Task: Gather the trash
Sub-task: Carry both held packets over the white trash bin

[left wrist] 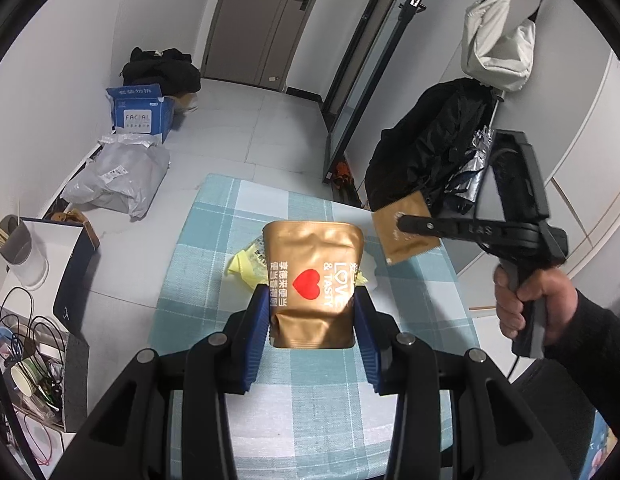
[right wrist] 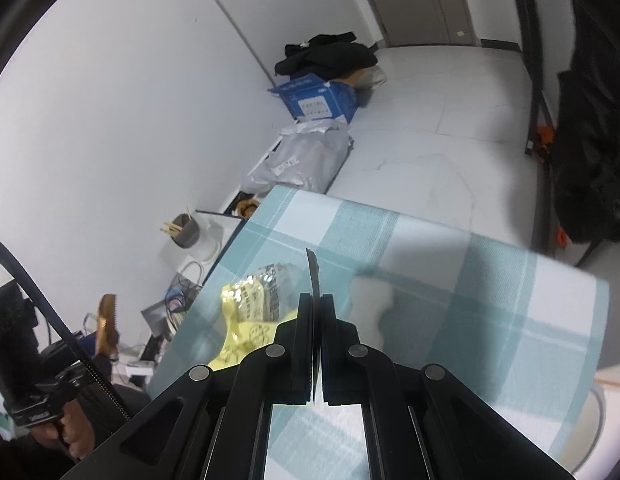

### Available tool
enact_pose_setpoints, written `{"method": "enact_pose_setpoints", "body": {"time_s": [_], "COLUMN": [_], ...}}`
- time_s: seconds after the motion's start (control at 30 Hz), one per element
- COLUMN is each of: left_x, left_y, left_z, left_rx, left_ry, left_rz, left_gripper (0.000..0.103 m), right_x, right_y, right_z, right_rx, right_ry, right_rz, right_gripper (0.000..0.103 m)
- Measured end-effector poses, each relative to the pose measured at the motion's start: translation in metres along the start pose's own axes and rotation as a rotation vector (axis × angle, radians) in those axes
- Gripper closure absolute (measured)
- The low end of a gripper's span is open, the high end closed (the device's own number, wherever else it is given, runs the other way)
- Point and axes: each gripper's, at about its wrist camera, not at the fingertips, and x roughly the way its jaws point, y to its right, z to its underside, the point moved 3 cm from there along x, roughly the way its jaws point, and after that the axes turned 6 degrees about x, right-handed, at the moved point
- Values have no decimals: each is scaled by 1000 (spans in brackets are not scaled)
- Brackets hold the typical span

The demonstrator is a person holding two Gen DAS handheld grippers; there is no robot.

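Our left gripper [left wrist: 312, 320] clamps a gold pouch [left wrist: 315, 282] between its blue pads, held above the checked table [left wrist: 302, 384]. Our right gripper [right wrist: 317, 344] pinches a small gold wrapper [left wrist: 406, 232] off the table's right side. A yellow wrapper [right wrist: 246, 320] and a white tissue [right wrist: 370, 304] lie on the cloth.
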Motion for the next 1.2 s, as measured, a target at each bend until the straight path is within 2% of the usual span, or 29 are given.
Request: {"method": "enact_pose_setpoints", "body": {"time_s": [0.33, 0.6, 0.83, 1.2], "left_x": [9, 18, 27, 39], "left_y": [15, 32, 51, 85], "left_z": [8, 18, 22, 15], "left_rx": [5, 32, 57, 89], "left_ry": [-29, -67, -102, -125], "left_rz": [24, 13, -19, -19], "left_gripper": [67, 67, 67, 67], "right_x": [-38, -51, -68, -86], "right_y": [28, 33, 38, 43], "right_z": [68, 111, 124, 128], "right_rx": [124, 168, 141, 94], "right_ry": [41, 65, 97, 142], "right_rz": [37, 9, 25, 57], "right_gripper": [101, 101, 101, 101]}}
